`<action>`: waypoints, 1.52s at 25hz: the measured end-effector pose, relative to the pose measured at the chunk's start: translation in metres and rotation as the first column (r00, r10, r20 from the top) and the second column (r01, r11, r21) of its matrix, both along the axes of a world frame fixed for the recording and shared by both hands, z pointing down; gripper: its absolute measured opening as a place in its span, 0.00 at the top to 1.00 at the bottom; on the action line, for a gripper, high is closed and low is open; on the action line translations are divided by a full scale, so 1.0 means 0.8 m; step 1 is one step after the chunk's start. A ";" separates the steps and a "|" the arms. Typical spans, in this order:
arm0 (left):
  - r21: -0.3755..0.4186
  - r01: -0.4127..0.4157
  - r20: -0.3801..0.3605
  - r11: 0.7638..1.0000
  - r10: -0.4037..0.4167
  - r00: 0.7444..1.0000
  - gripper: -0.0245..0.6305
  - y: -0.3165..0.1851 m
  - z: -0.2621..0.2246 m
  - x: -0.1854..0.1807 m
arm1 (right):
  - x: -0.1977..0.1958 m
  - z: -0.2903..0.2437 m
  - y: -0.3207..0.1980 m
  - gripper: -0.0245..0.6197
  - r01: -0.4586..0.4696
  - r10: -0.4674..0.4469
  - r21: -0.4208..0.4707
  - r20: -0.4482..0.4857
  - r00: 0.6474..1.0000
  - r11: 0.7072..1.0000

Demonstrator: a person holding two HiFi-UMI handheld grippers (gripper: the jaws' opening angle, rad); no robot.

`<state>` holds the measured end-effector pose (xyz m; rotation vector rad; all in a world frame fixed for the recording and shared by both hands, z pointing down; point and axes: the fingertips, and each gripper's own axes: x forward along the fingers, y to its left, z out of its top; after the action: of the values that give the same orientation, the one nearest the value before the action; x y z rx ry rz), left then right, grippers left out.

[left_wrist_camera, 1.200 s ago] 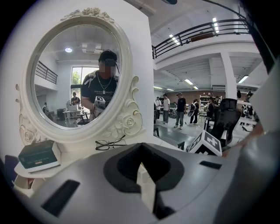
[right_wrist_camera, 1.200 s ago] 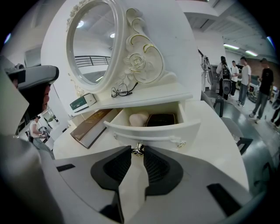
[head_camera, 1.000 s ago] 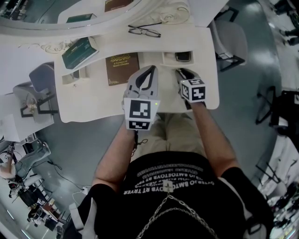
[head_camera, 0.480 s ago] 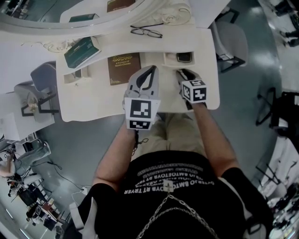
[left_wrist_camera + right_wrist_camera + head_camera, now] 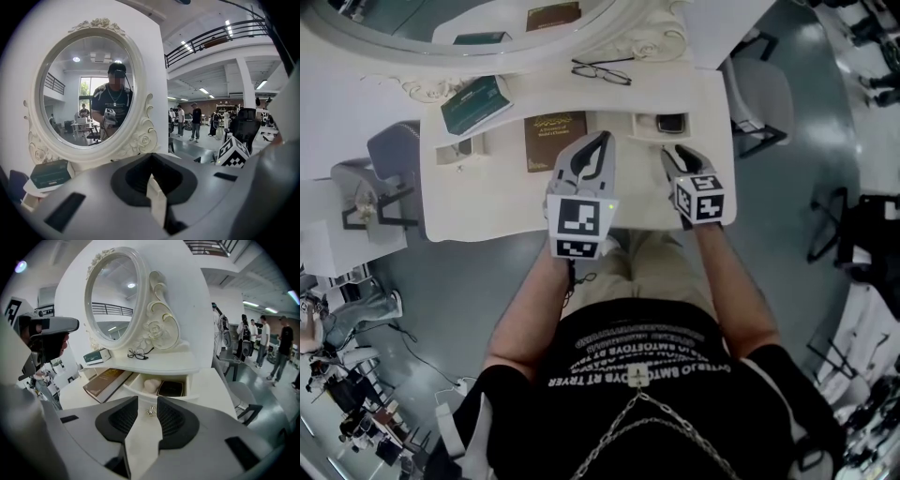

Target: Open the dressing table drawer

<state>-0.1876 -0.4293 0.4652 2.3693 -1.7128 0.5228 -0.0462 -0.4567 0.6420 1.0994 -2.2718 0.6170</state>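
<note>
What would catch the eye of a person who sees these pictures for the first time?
First, the big oval mirror in its carved white frame, at the back of the dressing table. Next, the small drawer below it, already pulled open, with a black case and a pale round thing inside. The right gripper has just been opening its jaws, and the drawer's metal knob shows between them, not gripped.

Print on the shirt (image 5: 628, 352) and brown book (image 5: 555, 141) is illegible
</note>
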 end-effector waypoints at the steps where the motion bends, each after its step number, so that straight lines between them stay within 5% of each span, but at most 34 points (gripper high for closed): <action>1: 0.003 0.002 0.000 1.000 -0.002 1.000 0.96 0.002 -0.003 -0.002 | 0.001 -0.009 0.001 0.77 0.001 -0.001 0.015 -0.003 1.000 1.000; 6: 0.020 0.018 -0.008 1.000 -0.018 1.000 0.96 0.010 -0.017 -0.011 | 0.009 -0.054 0.002 0.95 -0.034 0.032 0.105 0.024 0.999 0.994; 19: 0.076 0.038 -0.050 0.996 -0.034 0.998 0.96 0.047 -0.063 -0.036 | 0.004 -0.170 0.031 0.96 -0.003 -0.014 0.264 0.060 0.998 0.965; 38: 0.154 0.011 -0.062 0.988 -0.002 0.998 0.96 0.092 -0.117 -0.064 | -0.028 -0.245 0.086 0.96 0.020 -0.029 0.352 0.020 0.999 0.936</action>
<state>-0.2391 -0.3557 0.3715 2.4548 -1.7932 0.3236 -0.0685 -0.3878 0.4462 1.2279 -2.4764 0.2157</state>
